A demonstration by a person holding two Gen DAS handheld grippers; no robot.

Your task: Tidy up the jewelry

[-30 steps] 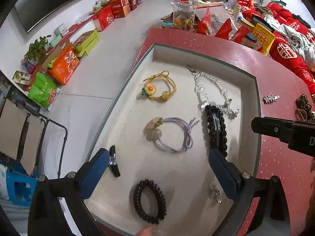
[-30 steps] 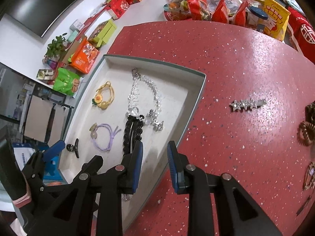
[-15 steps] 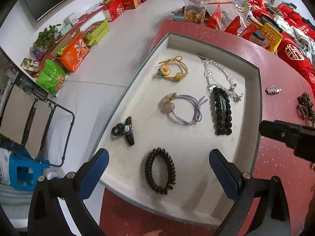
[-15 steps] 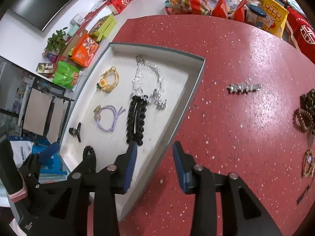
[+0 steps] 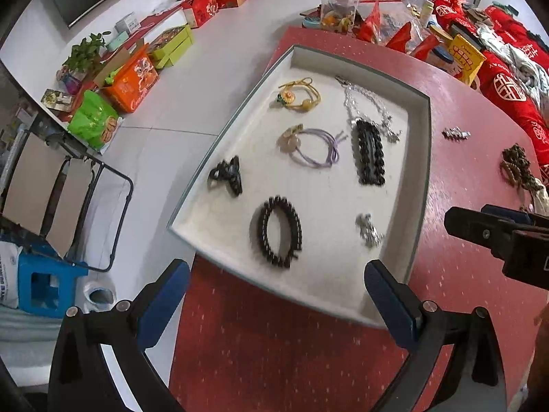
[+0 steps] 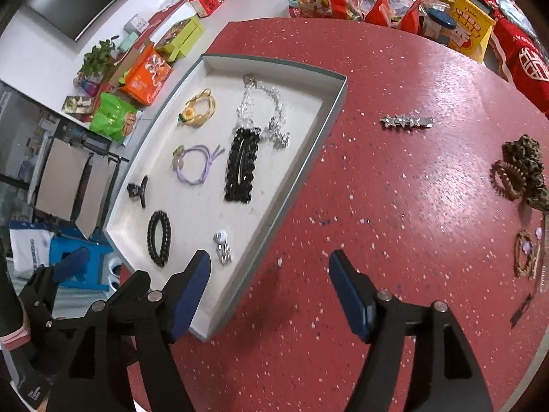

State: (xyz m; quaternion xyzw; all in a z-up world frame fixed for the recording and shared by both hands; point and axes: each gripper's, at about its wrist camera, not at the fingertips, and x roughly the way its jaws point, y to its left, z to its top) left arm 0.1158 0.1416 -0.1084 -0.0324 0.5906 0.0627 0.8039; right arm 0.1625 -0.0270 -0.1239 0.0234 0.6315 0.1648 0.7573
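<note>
A white tray on the red table holds a black coil hair tie, a black claw clip, a purple hair tie, a yellow bracelet, a black beaded clip, a silver chain and a small silver piece. The tray also shows in the right wrist view. My left gripper is open and empty over the tray's near edge. My right gripper is open and empty above the table beside the tray's right rim. A silver star clip lies on the table.
Brown hair ties and a leopard scrunchie lie at the table's right, with a beaded bracelet nearer. Snack packets and a yellow box crowd the far edge. The floor drops away left of the tray, with boxes below.
Both grippers have pulled back from the tray toward me. The right gripper's jaws have opened wide. A small silver piece now lies free in the tray's near right part.
</note>
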